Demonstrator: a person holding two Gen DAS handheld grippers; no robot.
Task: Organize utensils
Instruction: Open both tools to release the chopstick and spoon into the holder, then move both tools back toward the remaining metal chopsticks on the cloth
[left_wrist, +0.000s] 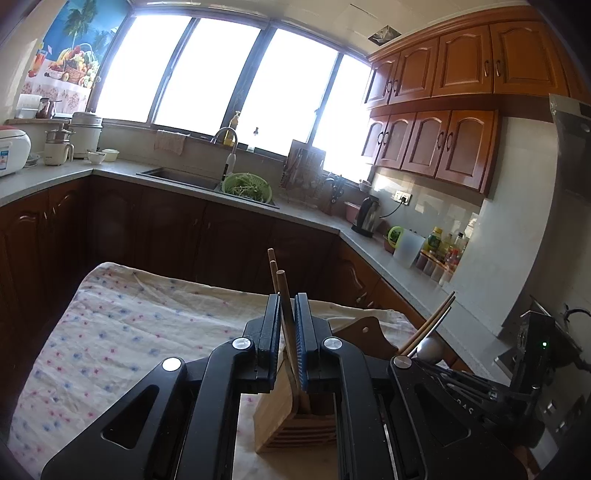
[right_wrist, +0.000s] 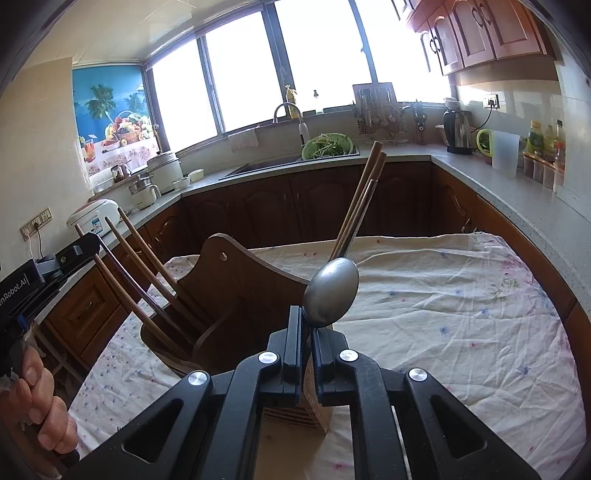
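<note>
- The table (right_wrist: 461, 295) wears a soft, rumpled floral cloth (left_wrist: 129, 325) that could bunch and shift under anything dragged across it.
- A wooden utensil holder (right_wrist: 236, 295) stands near the table's middle: stiff and fairly light, so I'd guess it tips if levered sideways.
- 3 wooden chopsticks (left_wrist: 277, 275) are clenched in the left gripper (left_wrist: 286, 332), lower ends inside the holder's slatted compartment; light, rigid and smooth, best pinched mid-shaft.
- The metal spoon (right_wrist: 331, 291), slick and hard, is grasped at the handle by the right gripper (right_wrist: 307, 343), bowl up, directly above the holder.
</note>
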